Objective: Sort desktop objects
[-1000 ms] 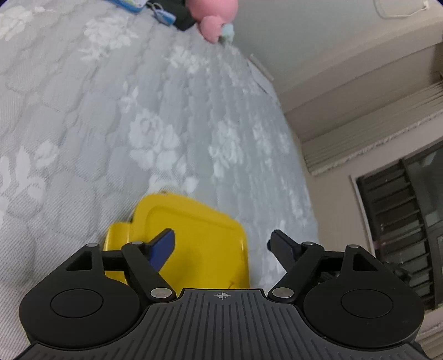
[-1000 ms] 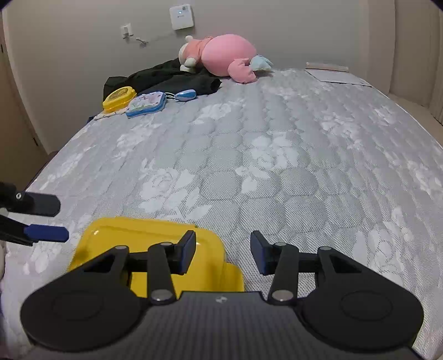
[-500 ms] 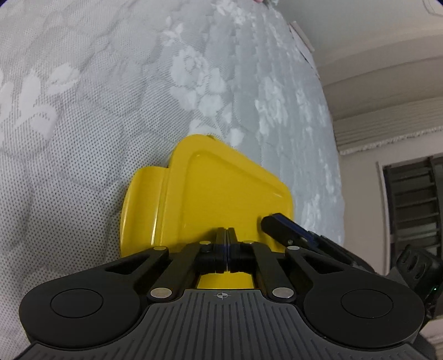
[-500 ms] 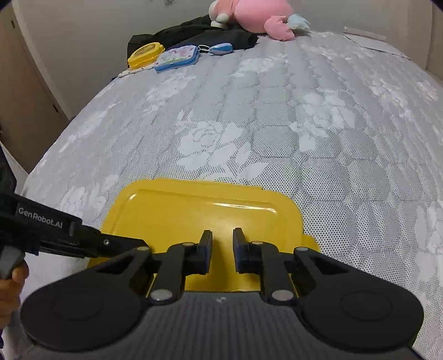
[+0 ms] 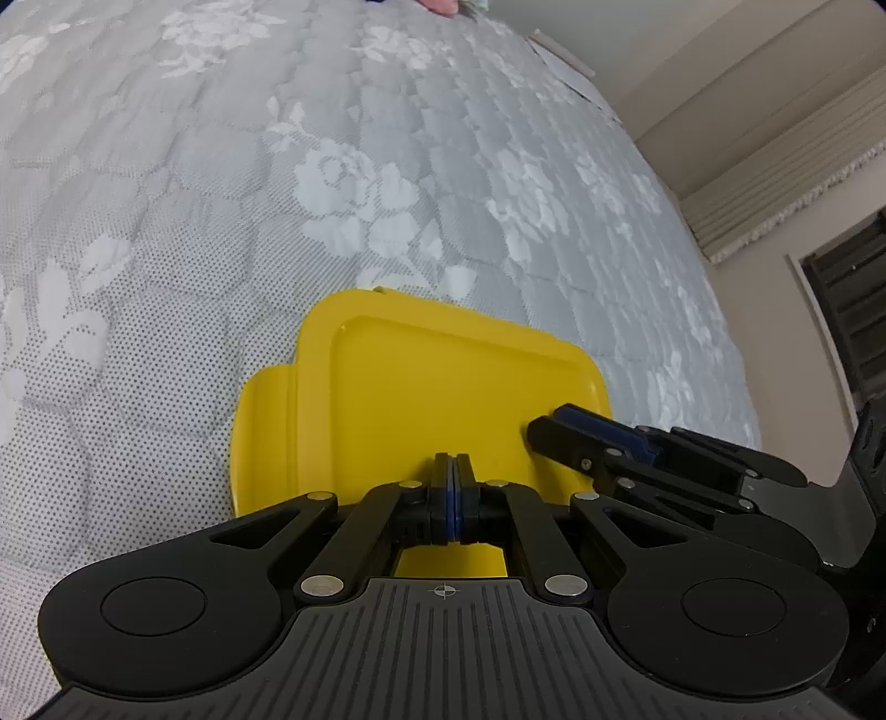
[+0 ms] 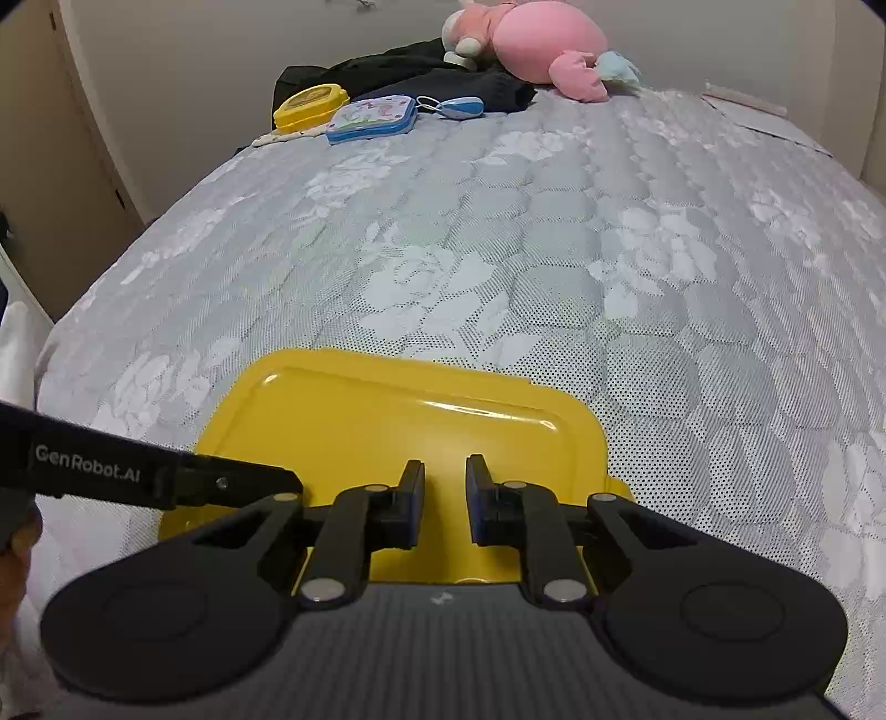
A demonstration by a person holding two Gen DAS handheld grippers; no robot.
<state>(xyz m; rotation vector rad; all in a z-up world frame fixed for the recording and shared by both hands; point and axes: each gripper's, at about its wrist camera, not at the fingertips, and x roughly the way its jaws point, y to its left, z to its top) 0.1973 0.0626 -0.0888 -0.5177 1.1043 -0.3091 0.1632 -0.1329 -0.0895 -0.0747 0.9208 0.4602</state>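
Two grippers meet at the near edge of a yellow tray (image 6: 398, 426) on a bed (image 6: 554, 249).

The left gripper (image 5: 453, 487) has its fingers pressed tight together at the tray's near rim; I cannot tell if they pinch it. The right gripper (image 6: 444, 498) has its fingers narrow, with a small gap over the rim. Far away on the bed lie a pink plush toy (image 6: 542, 44), dark clothes (image 6: 421, 72), a small yellow box (image 6: 310, 102), a blue case (image 6: 374, 117) and a blue mouse (image 6: 462, 106).
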